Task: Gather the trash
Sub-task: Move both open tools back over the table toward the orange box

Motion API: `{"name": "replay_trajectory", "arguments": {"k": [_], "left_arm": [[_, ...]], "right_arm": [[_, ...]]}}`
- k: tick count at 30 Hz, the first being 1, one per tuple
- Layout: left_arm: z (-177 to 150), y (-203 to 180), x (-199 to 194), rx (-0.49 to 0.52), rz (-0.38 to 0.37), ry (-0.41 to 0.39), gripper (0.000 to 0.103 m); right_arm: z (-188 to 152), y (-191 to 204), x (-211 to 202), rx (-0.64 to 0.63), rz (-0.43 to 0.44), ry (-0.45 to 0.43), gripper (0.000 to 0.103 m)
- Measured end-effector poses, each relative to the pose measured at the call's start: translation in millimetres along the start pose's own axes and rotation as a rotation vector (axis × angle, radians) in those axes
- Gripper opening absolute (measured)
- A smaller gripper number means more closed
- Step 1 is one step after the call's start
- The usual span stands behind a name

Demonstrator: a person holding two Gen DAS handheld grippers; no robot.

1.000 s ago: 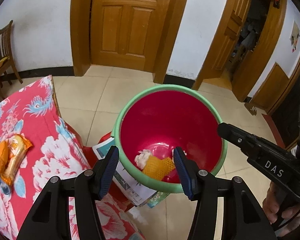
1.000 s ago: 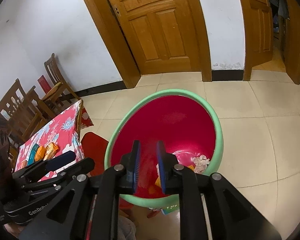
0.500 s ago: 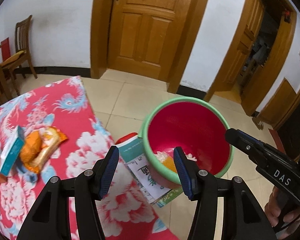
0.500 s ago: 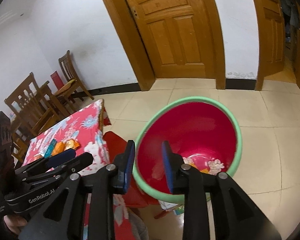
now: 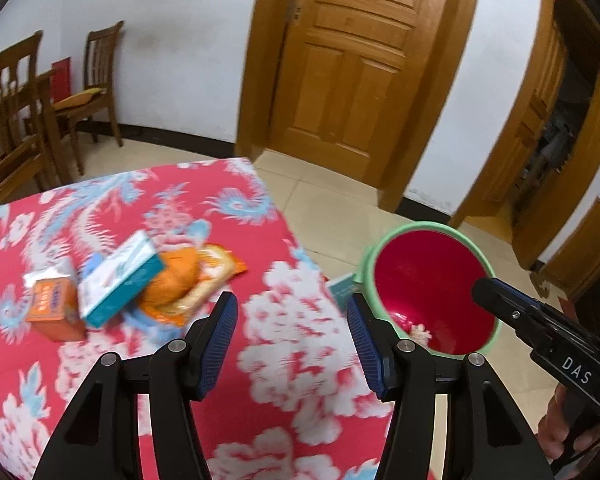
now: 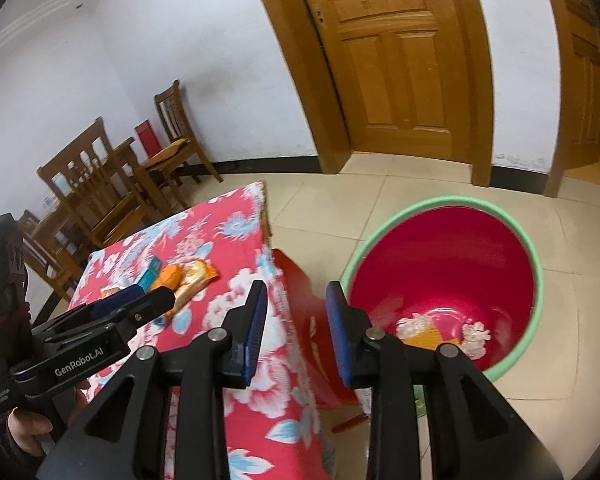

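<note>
Here's the table [image 5: 300, 360], draped in a red cloth with white and blue flowers, its far corner reaching toward the door. On it, toward the left side in the left wrist view, sits a little heap: an orange box [image 5: 56, 312] standing at the left, a white and teal box [image 5: 120, 284] leaning tilted against it, and an orange snack wrapper [image 5: 196, 280] just to the right, touching the teal box. The pile is blurred, so finer detail is lost. Beside the table lies the pale tiled floor [image 6: 560, 380], and standing on it, near the table's edge, is a red bin with a green rim [image 6: 536, 280]. Inside, white crumpled bits and a yellow piece [image 6: 428, 336] lie at the bottom.
</note>
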State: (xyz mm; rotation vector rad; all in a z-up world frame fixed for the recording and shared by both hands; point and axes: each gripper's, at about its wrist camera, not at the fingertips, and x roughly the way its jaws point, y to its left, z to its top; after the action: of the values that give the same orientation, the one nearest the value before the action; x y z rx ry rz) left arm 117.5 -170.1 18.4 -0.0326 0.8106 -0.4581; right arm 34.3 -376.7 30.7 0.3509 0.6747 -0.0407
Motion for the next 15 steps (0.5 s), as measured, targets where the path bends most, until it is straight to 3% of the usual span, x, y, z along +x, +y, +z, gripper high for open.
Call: {"name": "replay_trajectory", "arguments": {"k": [15], "left_arm": [[-14, 88, -45, -0.133, 0.146, -0.056, 0.058]], "right_arm": [[-4, 81, 28, -0.106, 0.112, 0.052, 0.034]]}}
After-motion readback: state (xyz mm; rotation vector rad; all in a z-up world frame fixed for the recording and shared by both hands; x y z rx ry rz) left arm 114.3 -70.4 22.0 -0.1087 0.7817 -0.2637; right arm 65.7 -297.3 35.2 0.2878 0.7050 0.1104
